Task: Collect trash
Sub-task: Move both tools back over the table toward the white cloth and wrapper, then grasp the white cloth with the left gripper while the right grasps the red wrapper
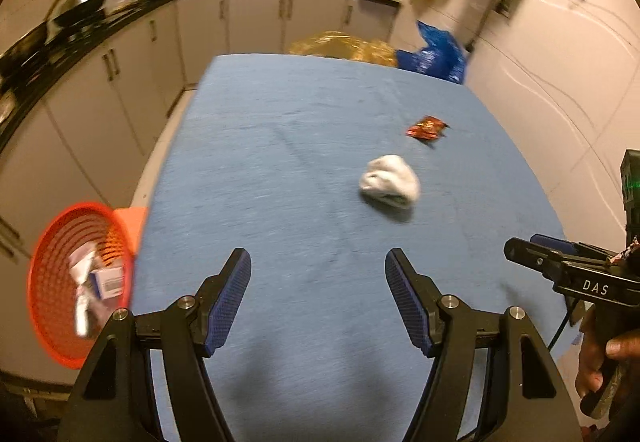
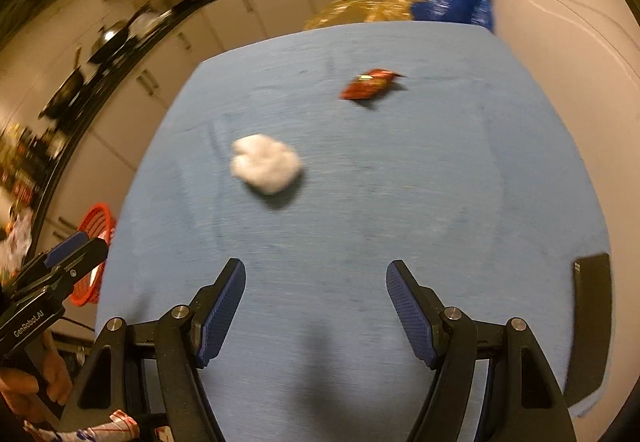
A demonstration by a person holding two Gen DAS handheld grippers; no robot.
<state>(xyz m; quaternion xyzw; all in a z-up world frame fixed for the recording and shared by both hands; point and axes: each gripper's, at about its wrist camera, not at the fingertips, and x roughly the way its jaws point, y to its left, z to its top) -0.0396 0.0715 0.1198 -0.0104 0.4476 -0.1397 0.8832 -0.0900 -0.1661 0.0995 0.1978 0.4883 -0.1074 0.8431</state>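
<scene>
While some scraps already lie in the orange basket (image 1: 80, 282) off the counter's (image 1: 280, 161) left edge, the left wrist view shows a white wad (image 1: 390, 181) and, farther right, a red wrapper (image 1: 426, 127) left on the blue cloth. The left gripper (image 1: 318, 298) has its jaws apart, holding nothing.

In the right wrist view, the right gripper (image 2: 316, 312) likewise gapes empty, near of both pieces. By my judgement, the collecting is partly done.

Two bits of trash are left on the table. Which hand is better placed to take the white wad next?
Probably the left. The white wad lies nearer the orange basket, which hangs off the table's left edge beside the left gripper. Both grippers are open and empty; the right gripper faces the red wrapper more squarely.
</scene>
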